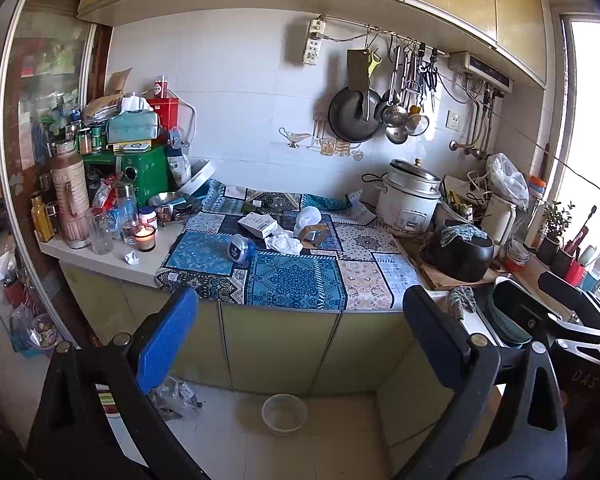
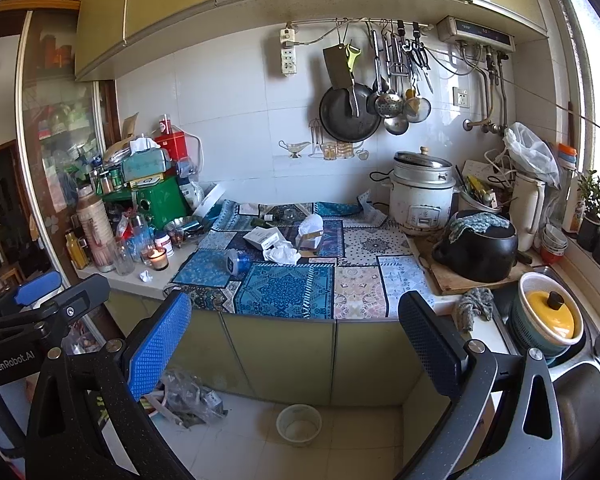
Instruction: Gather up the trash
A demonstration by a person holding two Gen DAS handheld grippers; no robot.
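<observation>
I held both grippers, left (image 1: 300, 344) & right (image 2: 296, 344), wide open, empty, back from the counter. Crumpled tissue (image 2: 283, 254) lay mid-cloth beside the box (image 2: 265, 237); best approached from above, w/ candle (image 2: 158, 259) avoided.

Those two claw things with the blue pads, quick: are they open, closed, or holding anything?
Left gripper: open, holding nothing, short of the counter.
Right gripper: open, holding nothing, short of the counter.
</observation>
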